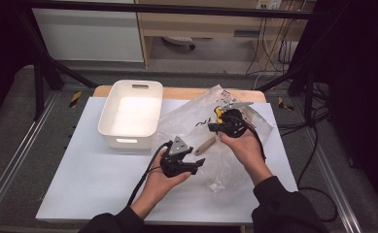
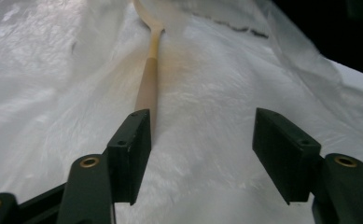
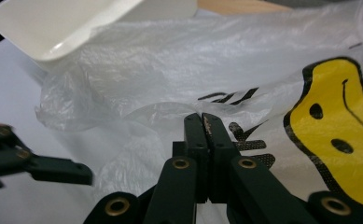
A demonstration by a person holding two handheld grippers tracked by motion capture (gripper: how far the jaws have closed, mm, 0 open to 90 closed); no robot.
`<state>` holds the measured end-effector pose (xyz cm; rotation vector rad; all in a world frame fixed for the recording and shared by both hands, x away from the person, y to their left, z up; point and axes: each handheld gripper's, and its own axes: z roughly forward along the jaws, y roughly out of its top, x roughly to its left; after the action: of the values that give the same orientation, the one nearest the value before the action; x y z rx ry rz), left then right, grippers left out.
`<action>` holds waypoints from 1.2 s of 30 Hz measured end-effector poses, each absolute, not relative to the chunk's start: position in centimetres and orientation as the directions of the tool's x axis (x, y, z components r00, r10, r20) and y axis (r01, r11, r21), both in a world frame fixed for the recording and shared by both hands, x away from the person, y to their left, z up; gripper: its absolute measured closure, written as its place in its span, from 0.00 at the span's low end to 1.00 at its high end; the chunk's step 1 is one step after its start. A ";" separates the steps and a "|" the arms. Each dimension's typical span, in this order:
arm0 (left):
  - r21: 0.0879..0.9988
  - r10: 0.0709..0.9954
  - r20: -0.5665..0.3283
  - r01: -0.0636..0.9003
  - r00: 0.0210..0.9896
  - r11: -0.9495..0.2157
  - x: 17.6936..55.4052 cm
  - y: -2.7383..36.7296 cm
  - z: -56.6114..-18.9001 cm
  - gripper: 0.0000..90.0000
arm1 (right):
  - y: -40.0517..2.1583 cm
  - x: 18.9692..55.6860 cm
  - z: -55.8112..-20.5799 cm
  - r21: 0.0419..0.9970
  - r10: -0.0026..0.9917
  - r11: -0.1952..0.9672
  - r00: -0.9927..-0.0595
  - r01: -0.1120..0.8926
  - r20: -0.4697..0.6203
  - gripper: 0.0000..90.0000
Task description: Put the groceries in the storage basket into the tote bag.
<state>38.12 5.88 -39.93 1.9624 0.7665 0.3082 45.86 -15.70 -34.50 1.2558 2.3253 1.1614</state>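
Observation:
A crumpled clear plastic bag (image 1: 211, 141) with a yellow smiley face (image 3: 338, 135) lies on the white table cover, right of centre. A wooden spoon (image 2: 147, 88) lies with its bowl under the bag film and its handle (image 1: 205, 144) sticking out toward me. My left gripper (image 1: 196, 164) is open just short of the handle's end; in the left gripper view (image 2: 200, 149) the handle runs up to the left jaw. My right gripper (image 1: 214, 127) sits over the bag's middle with its jaws pressed together (image 3: 205, 126), apparently pinching a fold of bag film.
A white plastic bin (image 1: 130, 114) with handle slots stands at the back left, touching the bag's edge; its rim (image 3: 76, 23) shows in the right gripper view. The white cover (image 1: 89, 174) spreads to the left and front. Black frame bars and cables ring the table.

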 end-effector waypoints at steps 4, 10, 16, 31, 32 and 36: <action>0.875 0.643 -0.113 0.382 0.757 -0.297 37.6 7.8 -38.6 0.38 | -15.8 45.3 -36.4 0.741 0.799 0.303 -0.584 0.600 0.146 1.00; 0.882 0.685 -0.160 0.414 0.711 -0.224 38.2 10.7 -37.2 0.32 | -15.7 45.0 -38.7 0.727 0.803 0.298 -0.574 0.619 0.161 1.00; 0.887 0.728 -0.152 0.417 0.669 -0.197 38.8 12.7 -36.7 0.25 | -15.6 44.5 -40.0 0.730 0.796 0.294 -0.580 0.617 0.170 1.00; 0.892 0.802 -0.128 0.421 0.583 -0.164 39.3 16.7 -35.8 0.17 | -15.2 43.6 -43.1 0.713 0.794 0.355 -0.598 0.605 0.111 1.00; 0.891 0.806 -0.127 0.423 0.578 -0.164 39.3 16.9 -35.8 0.17 | -15.3 43.6 -43.1 0.713 0.794 0.357 -0.599 0.603 0.109 1.00; 0.889 0.815 -0.118 0.426 0.568 -0.168 39.1 17.6 -35.7 0.16 | -15.7 43.4 -43.2 0.715 0.794 0.349 -0.596 0.605 0.117 1.00</action>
<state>39.06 17.62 -35.72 1.7933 1.0215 0.4831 43.38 -15.68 -43.16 1.2553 2.3625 1.0878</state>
